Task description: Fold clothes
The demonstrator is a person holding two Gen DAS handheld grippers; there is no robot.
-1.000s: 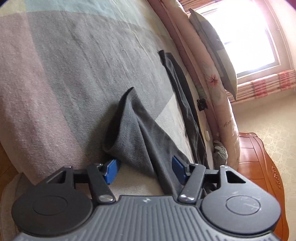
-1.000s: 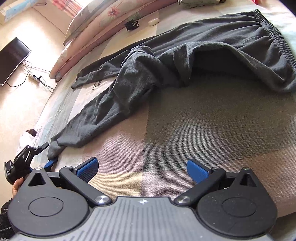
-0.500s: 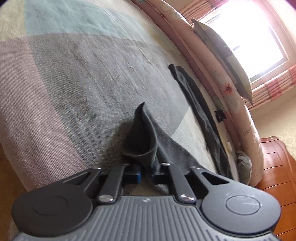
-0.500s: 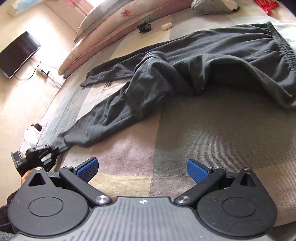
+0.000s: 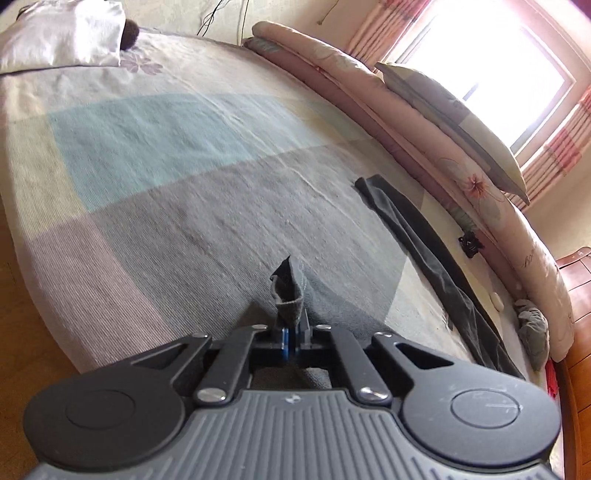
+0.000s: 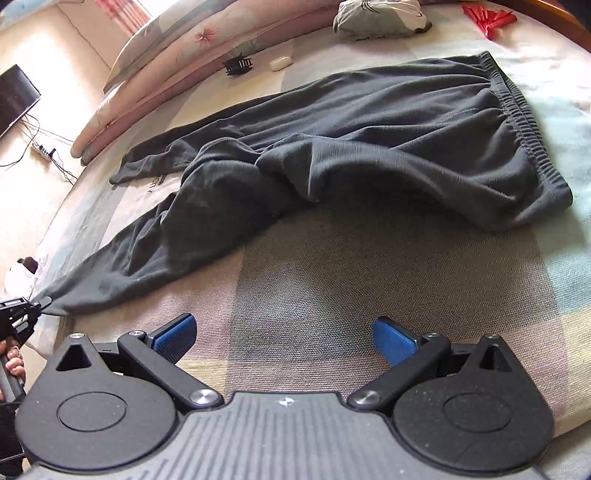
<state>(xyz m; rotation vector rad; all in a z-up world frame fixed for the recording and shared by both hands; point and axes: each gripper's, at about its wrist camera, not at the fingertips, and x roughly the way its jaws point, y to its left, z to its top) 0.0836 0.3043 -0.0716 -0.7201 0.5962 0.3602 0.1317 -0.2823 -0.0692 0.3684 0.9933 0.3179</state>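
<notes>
Dark grey sweatpants (image 6: 369, 136) lie spread on the bed, waistband (image 6: 524, 122) to the right and both legs running left. My left gripper (image 5: 291, 332) is shut on the cuff (image 5: 290, 291) of the near leg, which sticks up between the blue pads, lifted a little off the cover. In the right wrist view that left gripper (image 6: 37, 304) sits at the far left edge, pinching the leg's end. The far leg (image 5: 417, 236) stretches flat toward the pillows. My right gripper (image 6: 282, 334) stands open over bare bedcover in front of the pants, with nothing between its fingers.
The bed wears a checked cover (image 5: 155, 147) in blue, grey and mauve. Folded quilts and a pillow (image 5: 454, 114) line the far side. A black hair clip (image 6: 238, 66), a white case (image 6: 280, 62), a bundled grey garment (image 6: 376, 18) and red clips (image 6: 487, 18) lie nearby. A person's hand (image 6: 13, 365) holds the left gripper.
My left gripper went from open around the leg's cuff to shut on it, then rose and turned, pulling the cuff up. The right gripper stayed open, shifting only slightly.
</notes>
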